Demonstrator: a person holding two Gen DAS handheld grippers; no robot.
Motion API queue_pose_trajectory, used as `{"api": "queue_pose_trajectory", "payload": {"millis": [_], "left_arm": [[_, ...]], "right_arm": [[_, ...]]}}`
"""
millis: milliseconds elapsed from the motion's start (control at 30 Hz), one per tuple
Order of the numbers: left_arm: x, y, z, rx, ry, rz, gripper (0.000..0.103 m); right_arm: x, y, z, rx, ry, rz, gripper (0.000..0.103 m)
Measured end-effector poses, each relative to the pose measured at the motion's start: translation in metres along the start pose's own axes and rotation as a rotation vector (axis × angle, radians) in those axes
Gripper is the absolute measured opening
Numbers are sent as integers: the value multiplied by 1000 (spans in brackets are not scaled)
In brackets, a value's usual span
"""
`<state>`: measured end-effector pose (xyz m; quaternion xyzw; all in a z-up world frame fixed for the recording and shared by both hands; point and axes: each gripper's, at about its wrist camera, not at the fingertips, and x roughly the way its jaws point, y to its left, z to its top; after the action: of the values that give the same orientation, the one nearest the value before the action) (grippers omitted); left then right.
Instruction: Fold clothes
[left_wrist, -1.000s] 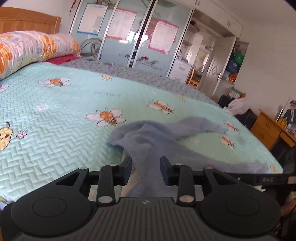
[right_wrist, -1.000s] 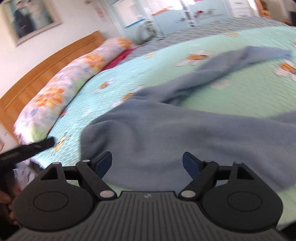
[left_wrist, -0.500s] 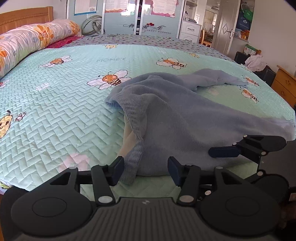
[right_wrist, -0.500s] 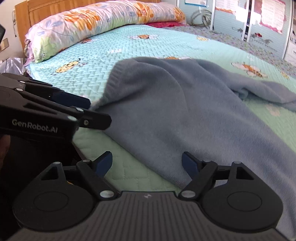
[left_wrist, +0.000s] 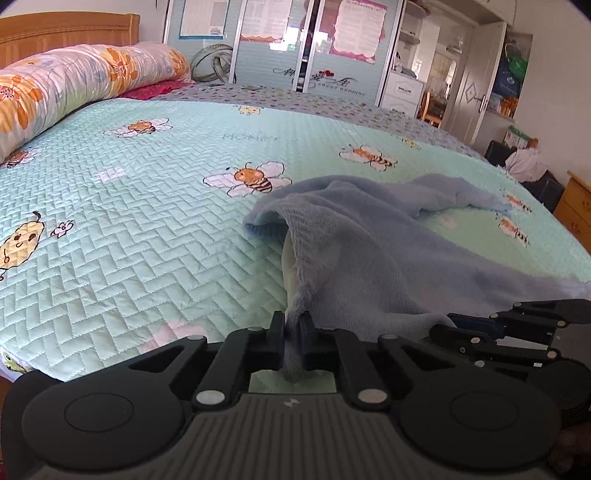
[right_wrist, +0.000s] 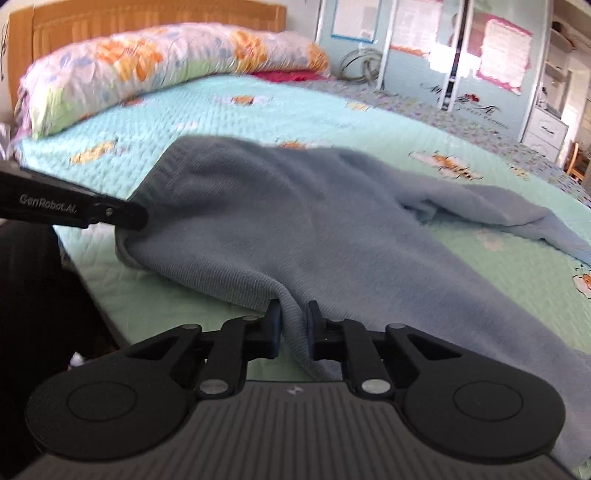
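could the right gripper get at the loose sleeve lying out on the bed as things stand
Probably not: the right gripper is closing on the sweater hem, and the sleeve lies far across the bed.

"GenRobot.AI" on the left gripper (right_wrist: 85, 212), "HONEY" on the bedspread (left_wrist: 147, 192), "SWEET WEDDING" on the wardrobe door (left_wrist: 332, 79).

A bed (left_wrist: 155, 236) is carrying a blue sweater (left_wrist: 388, 258) just ahead of the hand-held gripper (left_wrist: 291, 332), a flowered pillow (left_wrist: 74, 85) lying far beyond.

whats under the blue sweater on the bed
The blue sweater lies on the bee-print quilt. At its lifted edge a cream lining or layer peeks out; anything else beneath is covered.
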<state>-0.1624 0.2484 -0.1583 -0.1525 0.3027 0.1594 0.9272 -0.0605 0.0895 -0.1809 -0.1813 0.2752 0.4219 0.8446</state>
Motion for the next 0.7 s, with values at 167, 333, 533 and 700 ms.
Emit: {"api": "queue_pose_trajectory", "payload": {"millis": [167, 333, 533, 700], "left_arm": [[-23, 14, 21, -113, -100, -192, 7], [-48, 17, 37, -77, -215, -342, 1], [-29, 1, 19, -73, -83, -424, 15], [-5, -13, 1, -73, 79, -347, 54]], "right_arm": [[-24, -15, 13, 60, -124, -56, 10], [-71, -64, 32, 249, -320, -192, 0], [-65, -90, 21, 342, -212, -103, 5], [-59, -62, 6, 268, -134, 17, 59]]}}
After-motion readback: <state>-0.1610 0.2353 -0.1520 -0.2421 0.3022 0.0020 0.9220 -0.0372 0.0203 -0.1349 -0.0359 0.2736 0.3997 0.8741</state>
